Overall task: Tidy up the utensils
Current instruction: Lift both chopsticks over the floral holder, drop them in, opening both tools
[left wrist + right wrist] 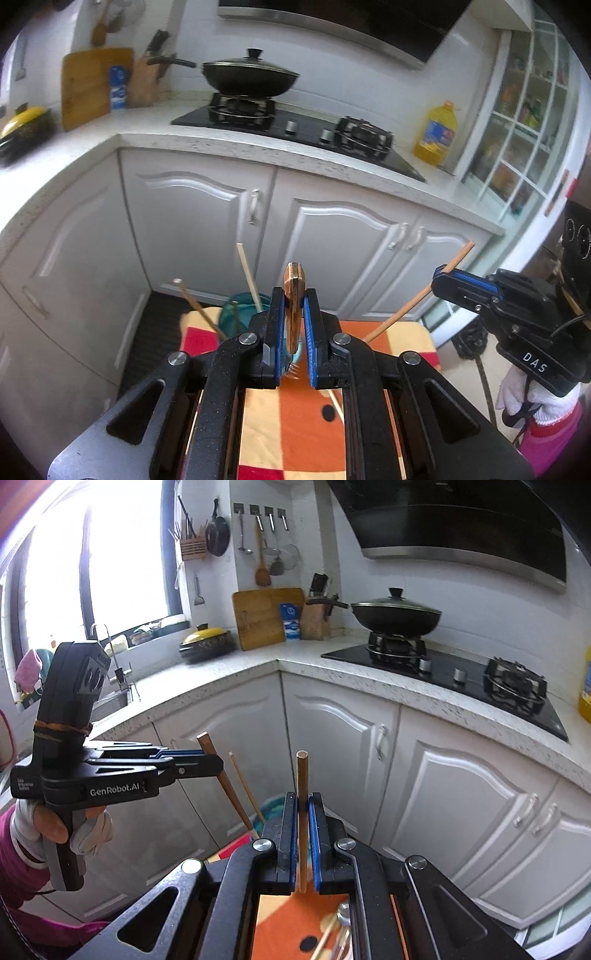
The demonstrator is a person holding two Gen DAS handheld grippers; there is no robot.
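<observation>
Left gripper (pixel 294 328) clenched on fork (pixel 293 314); right gripper (pixel 303 834) on chopstick (pixel 302 812). Lower both upright into cup (pixel 240 310), frame centre.

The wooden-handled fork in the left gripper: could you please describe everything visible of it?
The wooden-handled fork stands roughly upright, clamped between the blue-padded fingers of the left gripper. Its striped brown wooden handle points up, ending in a rounded tip; short metal tines peek out below. It hangs above the orange checked cloth, near the teal cup.
</observation>
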